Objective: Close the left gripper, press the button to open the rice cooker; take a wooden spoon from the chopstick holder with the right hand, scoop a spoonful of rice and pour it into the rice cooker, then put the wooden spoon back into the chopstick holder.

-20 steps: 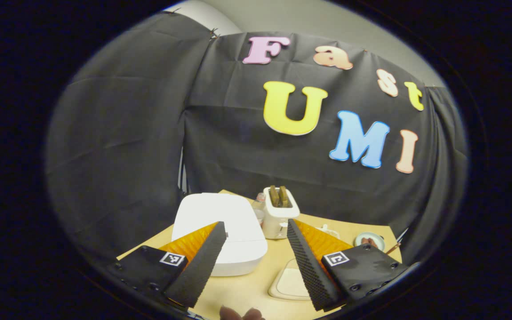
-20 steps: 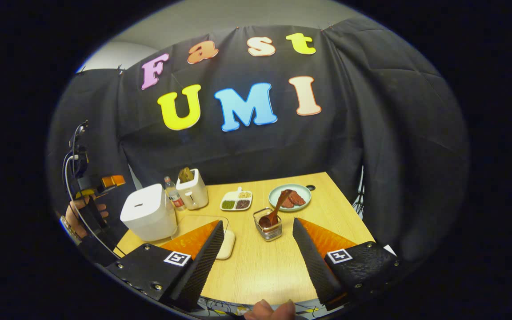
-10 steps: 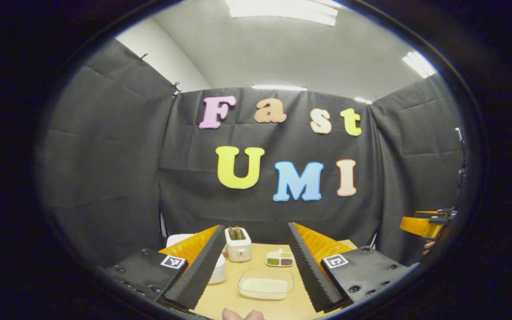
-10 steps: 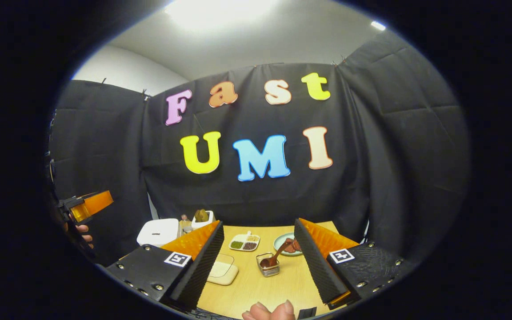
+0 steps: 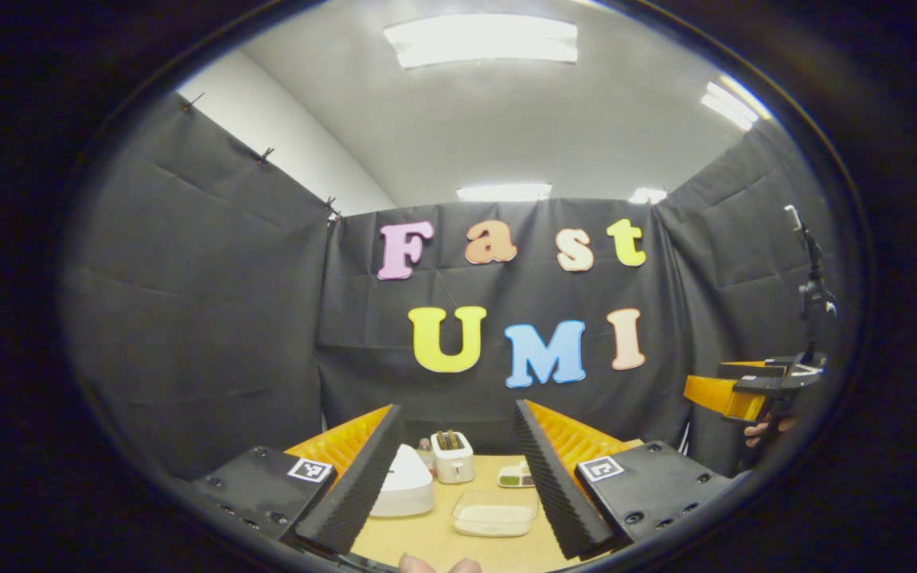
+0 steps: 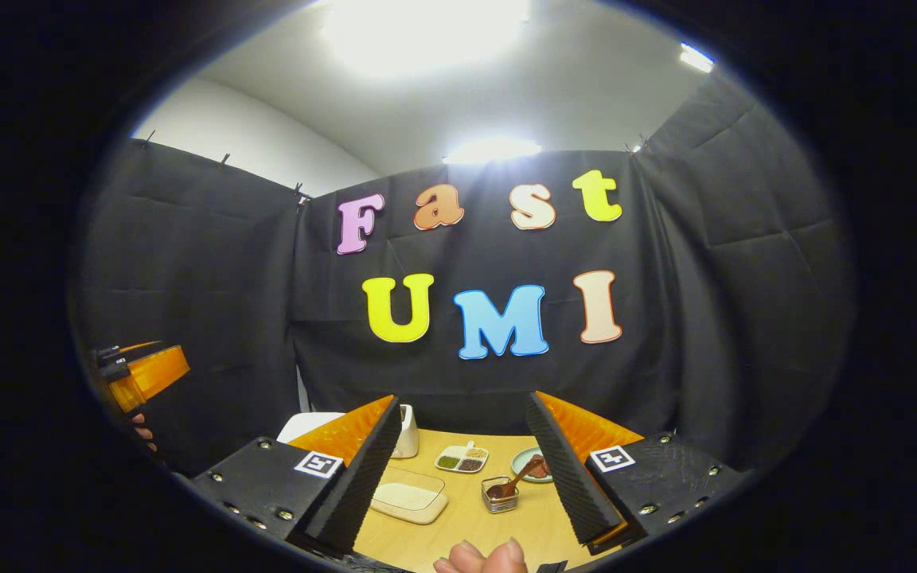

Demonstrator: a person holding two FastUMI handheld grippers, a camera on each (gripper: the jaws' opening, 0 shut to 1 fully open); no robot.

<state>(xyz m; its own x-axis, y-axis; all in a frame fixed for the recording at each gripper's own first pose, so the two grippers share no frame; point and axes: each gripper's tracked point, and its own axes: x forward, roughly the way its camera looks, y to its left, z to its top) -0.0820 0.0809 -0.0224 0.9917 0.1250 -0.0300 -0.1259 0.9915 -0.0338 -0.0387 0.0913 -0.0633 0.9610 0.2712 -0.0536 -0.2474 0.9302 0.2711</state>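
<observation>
The white rice cooker stands with its lid down at the table's left, partly behind my left finger; its corner also shows in the right gripper view. A wooden spoon leans in the small glass chopstick holder near the table's middle. A clear box of rice lies in front of the cooker. My left gripper is open, raised well above and short of the table. My right gripper is open too, equally high, holding nothing.
A toaster stands behind the cooker, with a bottle beside it. A divided dish and a plate sit at the back of the wooden table. A hand holds the other gripper at the far right.
Both grippers have tilted upward and drawn back from the table, so the ceiling now shows and the table things sit lower and smaller. Both stayed open.
</observation>
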